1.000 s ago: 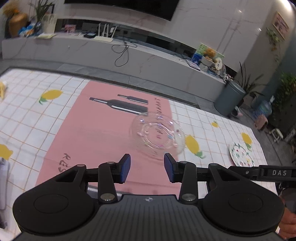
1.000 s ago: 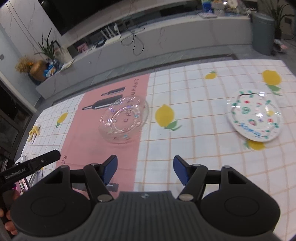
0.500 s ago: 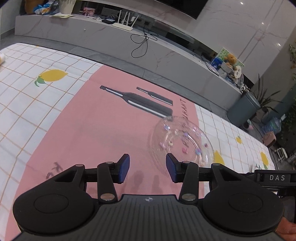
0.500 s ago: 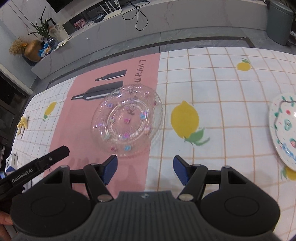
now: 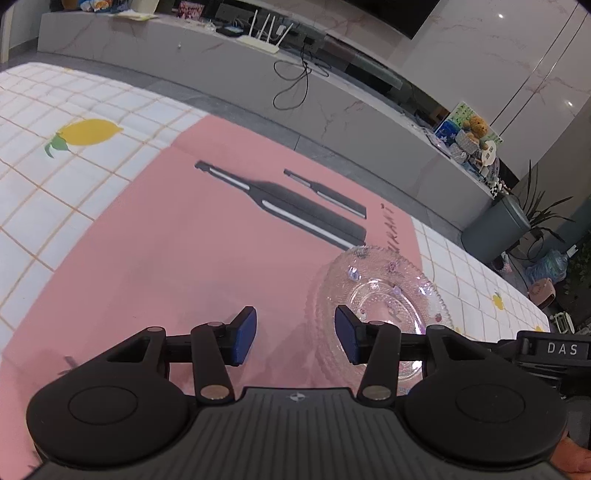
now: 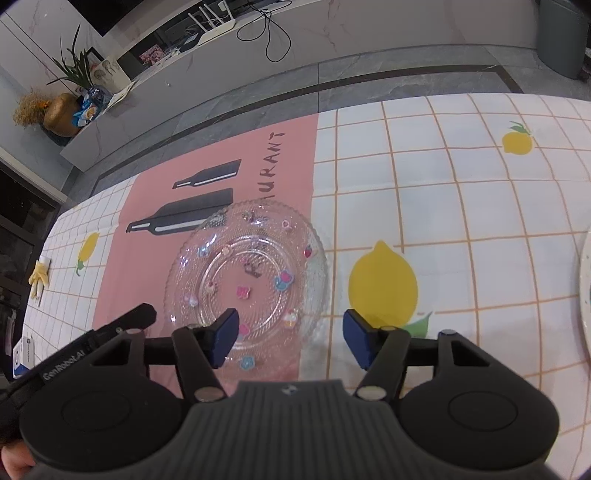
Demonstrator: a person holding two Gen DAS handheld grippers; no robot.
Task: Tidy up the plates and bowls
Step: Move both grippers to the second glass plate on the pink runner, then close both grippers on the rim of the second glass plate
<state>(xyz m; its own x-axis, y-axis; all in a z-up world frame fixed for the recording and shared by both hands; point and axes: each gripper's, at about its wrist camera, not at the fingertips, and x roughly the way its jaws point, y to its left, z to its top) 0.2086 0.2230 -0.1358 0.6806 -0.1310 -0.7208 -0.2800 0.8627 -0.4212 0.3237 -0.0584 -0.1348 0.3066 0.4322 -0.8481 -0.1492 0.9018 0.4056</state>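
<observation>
Tabletop (image 6: 461, 206) covered by a white cloth with an orange grid and printed lemons; a pink panel with two black bottle silhouettes and partial lettering runs across it. Beyond the far edge: grey tiled floor, then a long low marble-look TV bench (image 5: 332, 122) along the wall carrying a white router (image 5: 264, 33), a loose black cable, small boxes and toys. A gold vase with dried stems (image 6: 61, 114) stands at the bench's left end; a grey-blue bin (image 5: 495, 232) and potted plants stand at its right.

Count: one clear glass plate (image 6: 247, 273) with beaded rim and small coloured stickers, lying flat, mostly on the pink panel with its right edge over the white grid. One white patterned plate (image 6: 586, 291), only a sliver showing at the right frame edge. Two grippers.

Left gripper (image 5: 294, 334): jaws spread and just been opening, nothing between the pads; the glass plate sits by its right pad, contact unclear. Right gripper (image 6: 290, 336): jaws spread, just been closing slightly; the plate's near rim lies between them in view, the pads not pressing on it.

Hard to make out: a yellowish item (image 6: 38, 278) at the left tabletop edge; a white box (image 6: 23, 350), half hidden. The sticker designs are too small to read.
</observation>
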